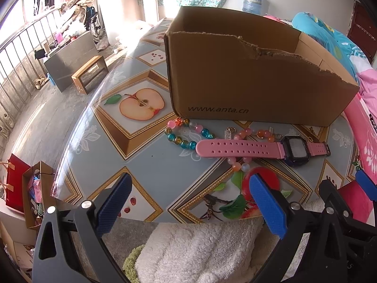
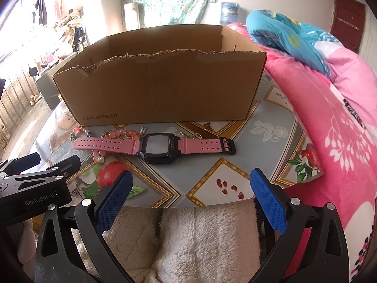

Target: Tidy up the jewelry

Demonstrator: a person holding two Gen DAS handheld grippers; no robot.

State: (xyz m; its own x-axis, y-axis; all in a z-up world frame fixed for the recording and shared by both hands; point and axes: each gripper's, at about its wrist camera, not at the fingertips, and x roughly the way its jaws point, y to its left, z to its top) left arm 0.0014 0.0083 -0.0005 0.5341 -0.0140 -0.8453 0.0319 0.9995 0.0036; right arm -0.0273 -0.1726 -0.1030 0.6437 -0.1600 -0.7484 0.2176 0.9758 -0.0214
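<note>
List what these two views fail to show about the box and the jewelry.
- Cardboard box floor: hidden by its near wall in both views, so contents unknown.
- Pink-orange bead bracelet: partly covered by the pink watch strap.
- Small chain behind the watch: too small to identify.
- Watch screen: blank glare, unreadable.

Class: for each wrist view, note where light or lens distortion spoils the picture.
Left wrist view: window glare bleaches the upper left, and a streak crosses the table beside the cardboard box. Right wrist view: upper-left washout, straight box edges bowed, dark corners.
</note>
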